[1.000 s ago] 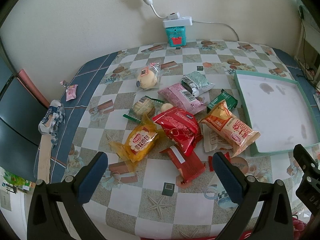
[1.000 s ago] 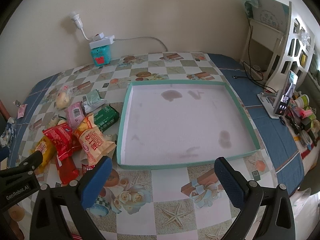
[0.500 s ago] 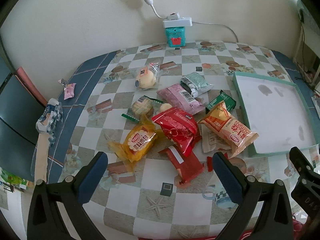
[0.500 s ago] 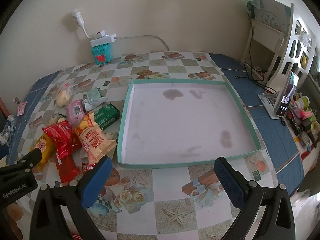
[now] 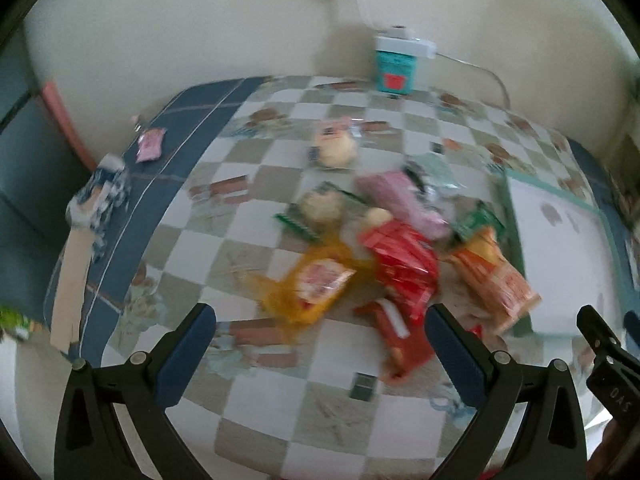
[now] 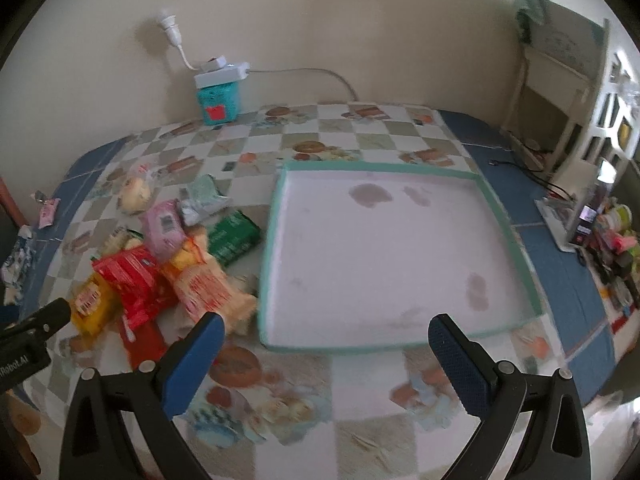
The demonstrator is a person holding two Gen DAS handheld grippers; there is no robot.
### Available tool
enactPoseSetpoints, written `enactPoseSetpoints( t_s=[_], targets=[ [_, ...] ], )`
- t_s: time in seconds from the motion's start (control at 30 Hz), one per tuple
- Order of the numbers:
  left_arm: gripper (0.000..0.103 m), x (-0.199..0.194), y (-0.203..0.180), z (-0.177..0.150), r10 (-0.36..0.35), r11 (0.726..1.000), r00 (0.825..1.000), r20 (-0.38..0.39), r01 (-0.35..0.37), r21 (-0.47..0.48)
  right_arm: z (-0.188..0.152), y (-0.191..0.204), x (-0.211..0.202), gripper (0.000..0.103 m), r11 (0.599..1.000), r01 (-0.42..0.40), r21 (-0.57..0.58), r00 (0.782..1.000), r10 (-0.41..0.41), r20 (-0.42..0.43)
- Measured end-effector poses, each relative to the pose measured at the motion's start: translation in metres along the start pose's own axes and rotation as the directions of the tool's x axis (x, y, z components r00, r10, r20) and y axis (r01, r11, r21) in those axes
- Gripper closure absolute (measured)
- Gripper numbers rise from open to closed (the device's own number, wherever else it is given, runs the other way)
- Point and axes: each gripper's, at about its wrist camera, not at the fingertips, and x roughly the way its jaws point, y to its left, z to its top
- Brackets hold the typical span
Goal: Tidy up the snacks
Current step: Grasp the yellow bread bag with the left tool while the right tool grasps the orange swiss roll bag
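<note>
A pile of snack packets lies on the checkered tablecloth: a yellow packet (image 5: 316, 284), a red packet (image 5: 404, 264), an orange packet (image 5: 496, 280), a pink packet (image 5: 396, 196) and a green packet (image 6: 234, 236). A shallow tray with a teal rim (image 6: 516, 240) and nothing in it sits to their right. My left gripper (image 5: 320, 344) is open and empty, just in front of the yellow and red packets. My right gripper (image 6: 326, 346) is open and empty at the tray's near rim. The left wrist view is blurred.
A teal box (image 6: 218, 100) with a white power strip on it stands against the back wall. A small pink packet (image 5: 150, 144) and a crumpled blue-white wrapper (image 5: 100, 200) lie at the left table edge. A white shelf (image 6: 568, 100) and clutter stand at the right.
Both grippers have swung left and moved closer to the table. The snack pile now sits more to the right in the left view. Both stay open and empty.
</note>
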Motion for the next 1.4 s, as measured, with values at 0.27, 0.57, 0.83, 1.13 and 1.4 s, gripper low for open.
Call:
enactPoseSetpoints(
  t_s=[0.27,0.57,0.83,1.13,1.4],
  targets=[
    [0.0,0.03,0.032,0.002,-0.05,0.996,0.996,-0.068,0.045,-0.075,0.017,0.049,0.026,0.0,0.99,-0.089,-0.112,0.996,0.087,-0.028],
    [0.0,0.074,0.031,0.009,-0.038,0.999,0.992,-0.123,0.042,0.029,0.016,0.077,0.067,0.007,0.965,-0.162,-0.206,0.979,0.131,-0.156],
    [0.0,0.096,0.021,0.014,-0.068,0.989,0.987,-0.142,0.086,0.123,0.015,0.083,0.088,0.014,0.958,-0.177,-0.225,0.968,0.128,-0.215],
    [0.003,0.109,0.021,0.018,-0.083,0.986,0.984,-0.158,0.105,0.133,0.015,0.085,0.098,0.045,0.954,-0.197,-0.224,0.958,0.139,-0.25],
    [0.022,0.105,0.017,0.019,-0.098,0.983,0.983,-0.155,0.12,0.138,0.014,0.085,0.096,0.058,0.95,-0.219,-0.222,0.953,0.16,-0.258]
  ],
)
